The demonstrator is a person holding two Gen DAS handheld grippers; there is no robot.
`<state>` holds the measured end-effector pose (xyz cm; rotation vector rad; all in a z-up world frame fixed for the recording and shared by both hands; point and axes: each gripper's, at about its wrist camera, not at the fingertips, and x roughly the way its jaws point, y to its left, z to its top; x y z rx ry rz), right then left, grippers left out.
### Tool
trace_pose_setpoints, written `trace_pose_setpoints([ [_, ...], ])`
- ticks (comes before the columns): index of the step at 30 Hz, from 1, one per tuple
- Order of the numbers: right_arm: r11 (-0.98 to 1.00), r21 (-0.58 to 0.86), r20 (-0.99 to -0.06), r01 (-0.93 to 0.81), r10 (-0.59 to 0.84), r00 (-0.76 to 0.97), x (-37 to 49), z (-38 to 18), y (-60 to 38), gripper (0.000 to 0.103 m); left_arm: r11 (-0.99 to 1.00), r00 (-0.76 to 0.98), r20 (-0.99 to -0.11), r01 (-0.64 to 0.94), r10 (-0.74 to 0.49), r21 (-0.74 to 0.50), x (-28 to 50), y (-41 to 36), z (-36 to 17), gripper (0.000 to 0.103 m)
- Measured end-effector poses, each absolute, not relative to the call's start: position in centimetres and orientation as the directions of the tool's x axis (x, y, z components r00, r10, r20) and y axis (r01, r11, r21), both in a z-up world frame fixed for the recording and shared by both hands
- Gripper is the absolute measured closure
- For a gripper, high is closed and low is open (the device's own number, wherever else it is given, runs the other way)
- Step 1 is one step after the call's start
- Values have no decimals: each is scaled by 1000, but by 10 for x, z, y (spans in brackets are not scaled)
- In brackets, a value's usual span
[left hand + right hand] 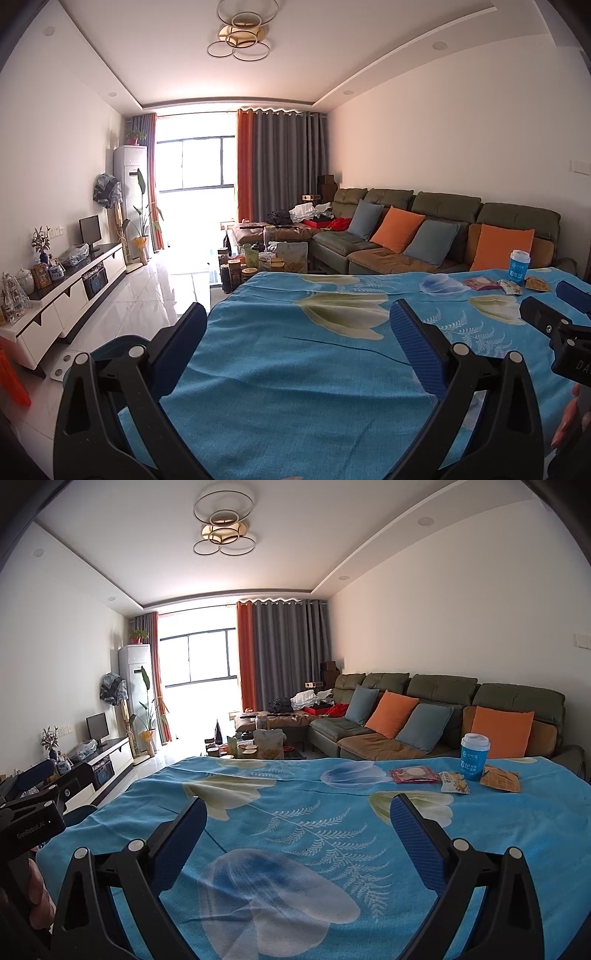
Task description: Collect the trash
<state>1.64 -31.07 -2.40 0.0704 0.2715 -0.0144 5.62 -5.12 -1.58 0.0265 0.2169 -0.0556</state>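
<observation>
Woven matt floral cloth (295,834) over table, glossy crinkled plastic snack wrappers (413,775), smooth blue cup (474,757) with white lid, matt black plastic gripper arms with ribbed blue pads (417,838), glossy floor tiles (147,295), matt leather-look sofa (443,686), cloth cushions (391,713).

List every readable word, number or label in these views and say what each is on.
"GenRobot.AI": left gripper, on its body, right wrist view.
"DA": cut-off letters on right gripper, left wrist view.
"10年": large print on blue cup; its other print is too small.
Print on the three wrappers: too blurred to read.
</observation>
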Motion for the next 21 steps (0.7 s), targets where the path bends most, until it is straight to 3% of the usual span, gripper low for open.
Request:
trace_pose_setpoints([
  [21,997,64,-251,30,-13,968,16,-22,-312,7,998,979,-200,59,-52,27,55,-53,-14,6],
])
